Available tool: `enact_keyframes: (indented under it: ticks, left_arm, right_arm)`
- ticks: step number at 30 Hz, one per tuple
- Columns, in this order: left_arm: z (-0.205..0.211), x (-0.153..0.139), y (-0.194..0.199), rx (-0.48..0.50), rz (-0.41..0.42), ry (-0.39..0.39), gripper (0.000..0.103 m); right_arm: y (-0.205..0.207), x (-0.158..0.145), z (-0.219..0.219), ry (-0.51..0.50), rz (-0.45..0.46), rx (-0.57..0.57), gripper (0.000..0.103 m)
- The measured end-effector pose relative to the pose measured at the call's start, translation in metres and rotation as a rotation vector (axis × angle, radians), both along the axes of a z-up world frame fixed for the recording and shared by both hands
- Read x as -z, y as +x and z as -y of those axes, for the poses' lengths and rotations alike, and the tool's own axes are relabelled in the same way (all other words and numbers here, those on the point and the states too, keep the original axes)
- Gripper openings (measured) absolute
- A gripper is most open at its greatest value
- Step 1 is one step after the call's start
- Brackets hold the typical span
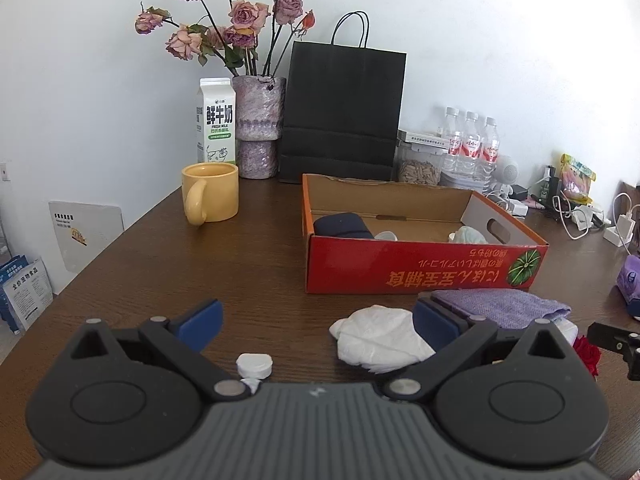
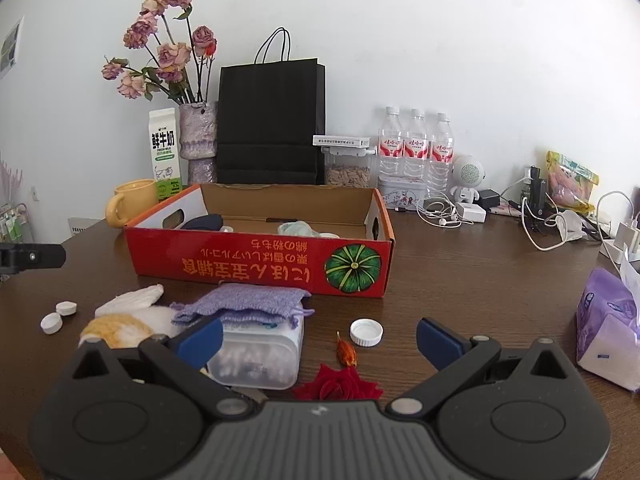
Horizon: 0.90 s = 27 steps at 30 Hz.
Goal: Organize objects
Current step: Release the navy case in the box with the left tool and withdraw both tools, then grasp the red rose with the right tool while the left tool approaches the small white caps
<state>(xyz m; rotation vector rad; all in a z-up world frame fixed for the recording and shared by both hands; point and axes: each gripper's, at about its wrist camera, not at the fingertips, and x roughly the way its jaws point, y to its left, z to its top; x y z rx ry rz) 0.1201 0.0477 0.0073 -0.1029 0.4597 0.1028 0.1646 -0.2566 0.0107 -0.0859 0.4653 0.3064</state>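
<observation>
— Across the lower half of both wrist views, what was logged for the tools?

— Item 1: left gripper [image 1: 318, 322], blue pads spread wide, nothing between them, held low over the brown table [image 1: 260, 264]. Item 2: right gripper [image 2: 320, 338], pads likewise spread apart, pinching nothing.

— And centre frame?

— Item 3: red cardboard box [image 2: 260, 266], open-topped, with a green pumpkin printed at its lower right corner. Inside lay a dark navy bundle [image 1: 340, 225] at the left end, a pale greenish cloth [image 1: 472, 235] toward the right, and small white pieces I could not identify.

— Loose goods in front of the box?

— Item 4: crumpled white cloth [image 1: 378, 338], just beside the left gripper's right pad. Item 5: two small white caps [image 2: 58, 316], lower left of the right view, touching or nearly so. Item 6: lilac knitted pouch [image 2: 244, 304] draped on a translucent plastic container [image 2: 260, 360]. Item 7: white and yellow fluffy item [image 2: 124, 326], left of the container. Item 8: white bottle cap [image 2: 366, 332], lying open side up between the right gripper's pads in the frame. Item 9: red artificial flower [image 2: 340, 384], bottom centre, with a small orange bud [image 2: 346, 352] just above it.

— Background stock?

— Upper left: dried roses [image 1: 236, 24] in a mottled vase [image 1: 258, 128], milk carton [image 1: 216, 120], yellow mug [image 1: 212, 194]. Centre: black paper bag [image 1: 344, 112]. Right: three water bottles [image 2: 416, 146]. Far right edge: purple tissue pack [image 2: 608, 328].
</observation>
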Motion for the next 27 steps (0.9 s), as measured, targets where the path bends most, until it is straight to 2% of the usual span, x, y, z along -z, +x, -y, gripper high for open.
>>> enact_keyframes:
  ticks: [8, 18, 27]
  left_arm:
    - [-0.010, 0.007, -0.023, -0.027, 0.012, 0.047, 0.103]
    - [-0.033, 0.023, -0.038, -0.075, -0.040, 0.020, 0.103]
    - [-0.037, 0.025, -0.040, -0.074, -0.043, -0.014, 0.103]
  right_arm:
    - [-0.020, 0.011, 0.011, 0.019, -0.015, 0.014, 0.103]
    - [-0.035, 0.026, 0.024, 0.021, -0.030, 0.018, 0.103]
    - [-0.036, 0.032, 0.034, 0.061, -0.035, 0.016, 0.103]
